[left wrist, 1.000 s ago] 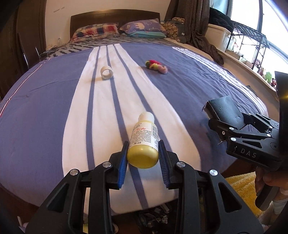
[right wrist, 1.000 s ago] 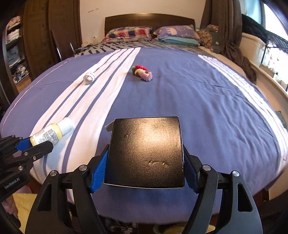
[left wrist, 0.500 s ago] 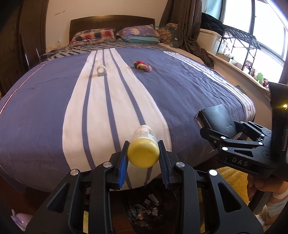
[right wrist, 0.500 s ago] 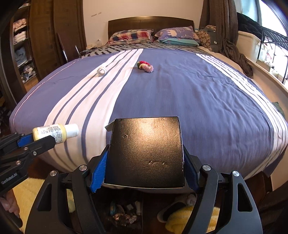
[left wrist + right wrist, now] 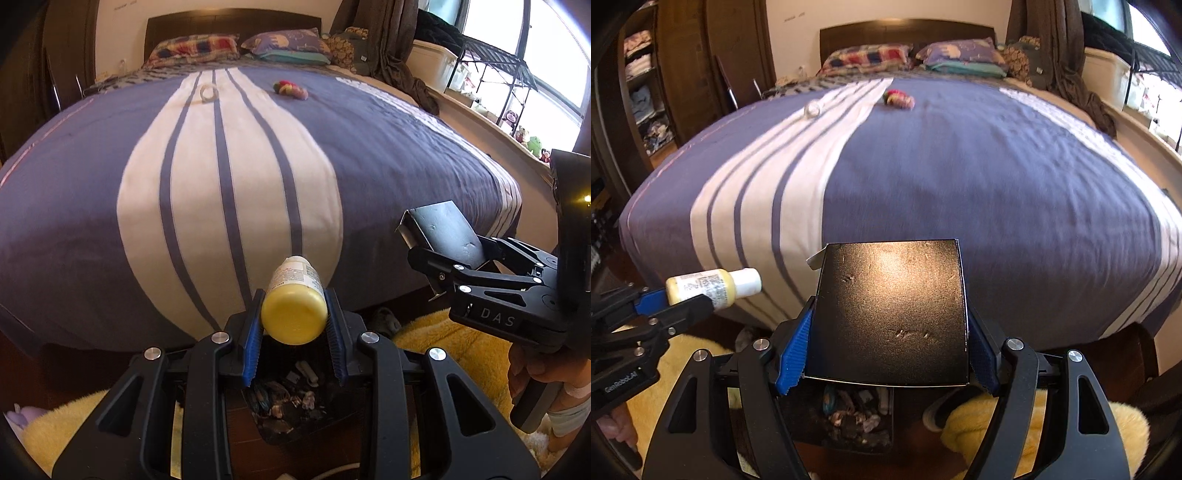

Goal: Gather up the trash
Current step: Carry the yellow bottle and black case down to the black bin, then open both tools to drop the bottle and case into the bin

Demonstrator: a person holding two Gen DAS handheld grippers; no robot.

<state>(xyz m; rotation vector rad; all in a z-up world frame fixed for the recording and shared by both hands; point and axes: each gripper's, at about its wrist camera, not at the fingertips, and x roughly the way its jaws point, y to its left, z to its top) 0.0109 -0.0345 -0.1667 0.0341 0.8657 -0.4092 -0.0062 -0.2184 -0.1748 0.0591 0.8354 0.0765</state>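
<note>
My left gripper [image 5: 294, 325] is shut on a small yellow bottle [image 5: 294, 308] with a white cap, held past the foot of the bed. That bottle [image 5: 713, 287] also shows at the left of the right wrist view. My right gripper [image 5: 888, 350] is shut on a flat black box [image 5: 892, 314], which appears from the side as the black box [image 5: 445, 230] in the left wrist view. Below both grippers stands a dark trash bin [image 5: 284, 398] holding several scraps, seen again as the bin [image 5: 849, 413] under the box. A tape roll [image 5: 208, 92] and a colourful hair tie [image 5: 290, 89] lie far up the bed.
The bed [image 5: 74, 184] with a purple and white striped cover fills both views. Yellow fluffy rugs [image 5: 461, 354] lie on the dark floor either side of the bin. A window ledge with a rack [image 5: 517, 92] runs along the right; wardrobe shelves [image 5: 646, 92] stand left.
Both grippers have drawn back from the bed and sunk a little, carrying the bottle and the box. The trash bin on the floor has come into view beneath them.
</note>
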